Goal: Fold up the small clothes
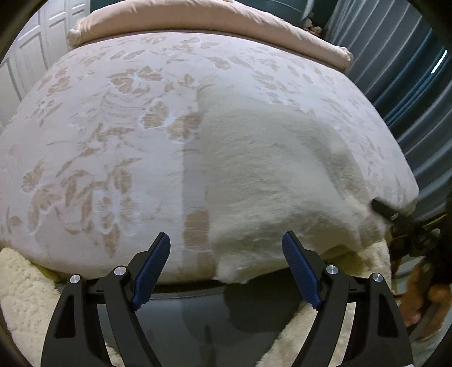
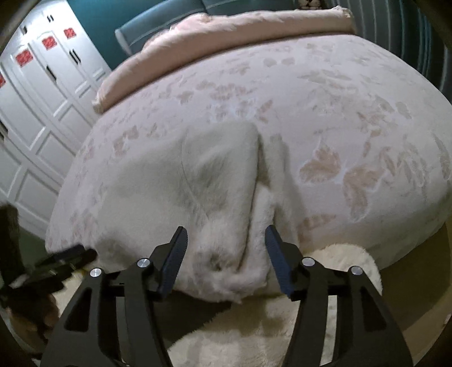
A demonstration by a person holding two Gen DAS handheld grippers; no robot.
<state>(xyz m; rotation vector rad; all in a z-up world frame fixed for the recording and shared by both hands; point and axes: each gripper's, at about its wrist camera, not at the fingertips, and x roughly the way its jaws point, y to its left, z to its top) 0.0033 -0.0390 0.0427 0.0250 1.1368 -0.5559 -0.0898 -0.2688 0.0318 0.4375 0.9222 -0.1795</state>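
Observation:
A fluffy cream-white garment point(image 1: 271, 175) lies on the bed near its front edge, its near end hanging slightly over. In the right wrist view the same garment point(image 2: 197, 192) shows a raised fold down its middle. My left gripper point(image 1: 226, 245) is open and empty, just in front of the garment's near-left corner. My right gripper point(image 2: 226, 240) is open and empty, its fingers apart around the garment's near edge without holding it. The right gripper also shows at the garment's right edge in the left wrist view point(image 1: 395, 217). The left gripper shows blurred in the right wrist view point(image 2: 65, 259).
The bed point(image 1: 99, 141) has a pale floral cover and a pink duvet point(image 1: 197, 19) folded at its far end. A shaggy cream rug point(image 2: 240, 338) lies on the floor below the bed's edge. White wardrobe doors point(image 2: 42, 98) stand left; blue curtains point(image 1: 409, 84) hang right.

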